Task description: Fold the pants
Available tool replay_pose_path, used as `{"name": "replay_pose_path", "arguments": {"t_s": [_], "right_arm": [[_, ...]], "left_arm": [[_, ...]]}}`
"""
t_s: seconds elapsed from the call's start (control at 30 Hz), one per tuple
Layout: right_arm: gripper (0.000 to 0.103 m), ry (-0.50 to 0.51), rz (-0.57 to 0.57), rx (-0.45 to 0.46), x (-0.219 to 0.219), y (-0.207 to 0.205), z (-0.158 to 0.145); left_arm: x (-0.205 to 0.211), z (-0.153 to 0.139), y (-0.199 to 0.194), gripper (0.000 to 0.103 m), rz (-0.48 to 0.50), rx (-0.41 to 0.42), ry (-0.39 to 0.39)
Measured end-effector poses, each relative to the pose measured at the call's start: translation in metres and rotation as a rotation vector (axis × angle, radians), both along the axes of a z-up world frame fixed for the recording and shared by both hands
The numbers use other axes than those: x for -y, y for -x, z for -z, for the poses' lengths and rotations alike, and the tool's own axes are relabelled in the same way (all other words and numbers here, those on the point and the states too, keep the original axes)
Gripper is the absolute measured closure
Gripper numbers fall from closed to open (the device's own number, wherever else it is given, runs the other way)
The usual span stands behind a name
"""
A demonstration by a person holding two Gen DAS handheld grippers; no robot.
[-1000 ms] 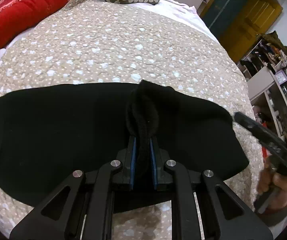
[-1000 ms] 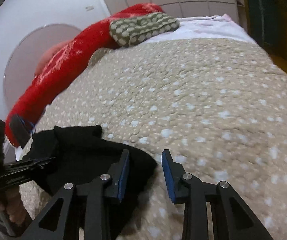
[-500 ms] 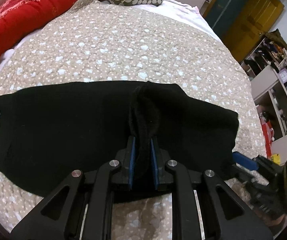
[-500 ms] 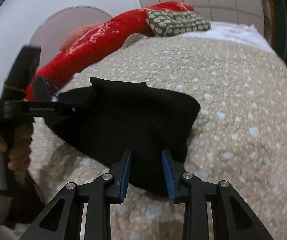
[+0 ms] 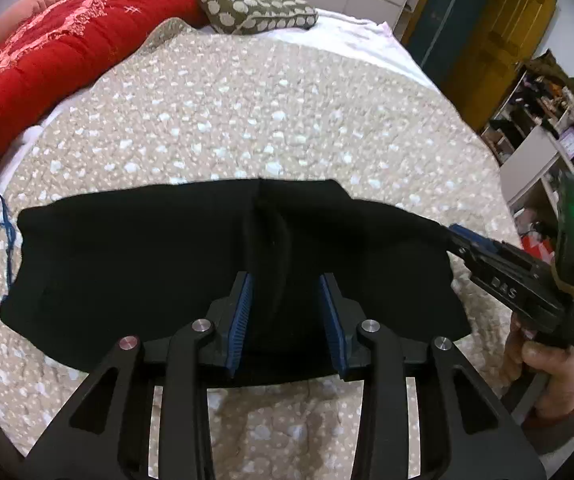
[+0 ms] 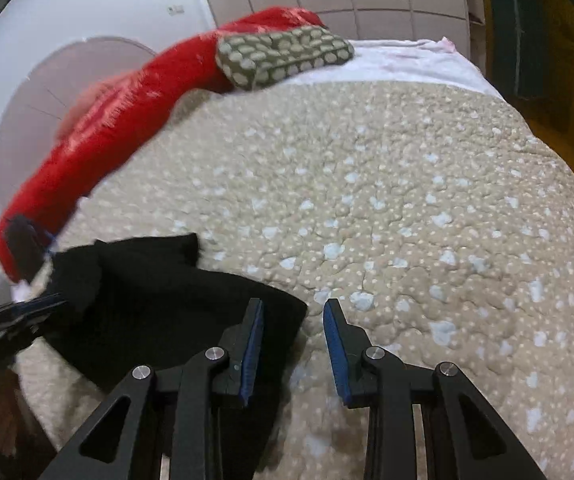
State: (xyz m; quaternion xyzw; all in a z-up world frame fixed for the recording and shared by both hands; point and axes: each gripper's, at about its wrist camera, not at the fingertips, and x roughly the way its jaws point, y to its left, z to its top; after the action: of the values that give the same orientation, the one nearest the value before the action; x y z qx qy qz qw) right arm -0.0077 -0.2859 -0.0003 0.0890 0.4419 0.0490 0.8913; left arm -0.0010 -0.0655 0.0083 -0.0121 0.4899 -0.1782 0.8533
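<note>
My left gripper (image 5: 287, 316) has its jaws spread apart, gripping nothing, fingers pointing forward and down. My right gripper (image 6: 293, 342) is likewise wide open, both blue pads (image 6: 335, 344) bare. In the left view, my right hand (image 5: 547, 364) wraps the right gripper's handle at the right edge.

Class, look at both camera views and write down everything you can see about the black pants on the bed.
The black pants look like soft, matte knit fabric with no visible pattern. They lie folded into a wide band across the speckled beige quilt, with a raised crease near the middle. The open left gripper straddles that crease at the near edge; whether its pads touch the cloth is unclear. The right gripper, also open, sits at one corner, one finger over the fabric.
</note>
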Motion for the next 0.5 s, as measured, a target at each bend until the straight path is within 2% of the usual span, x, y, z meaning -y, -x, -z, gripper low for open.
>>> {"name": "replay_pose_path", "arguments": {"t_s": [0.17,0.23,0.3,0.4,0.5], "right_arm": [[0.073,-0.022,0.014,-0.009,0.003,-0.015,0.019],[0.073,-0.026,0.015,-0.016,0.004,-0.016,0.018],[0.073,-0.031,0.018,-0.018,0.006,-0.013,0.011],[0.073,-0.042,0.019,0.017,0.006,0.005,-0.009],[0.073,-0.062,-0.04,0.068,-0.005,0.027,-0.024]], "left_arm": [[0.01,0.016,-0.003,0.069,-0.022,0.013,-0.058],[0.012,0.018,-0.004,0.064,-0.024,0.022,-0.066],[0.012,0.02,-0.005,0.057,-0.024,0.018,-0.058],[0.012,0.023,-0.005,0.056,-0.028,0.015,-0.053],[0.013,0.024,-0.004,0.054,-0.031,0.023,-0.056]]}}
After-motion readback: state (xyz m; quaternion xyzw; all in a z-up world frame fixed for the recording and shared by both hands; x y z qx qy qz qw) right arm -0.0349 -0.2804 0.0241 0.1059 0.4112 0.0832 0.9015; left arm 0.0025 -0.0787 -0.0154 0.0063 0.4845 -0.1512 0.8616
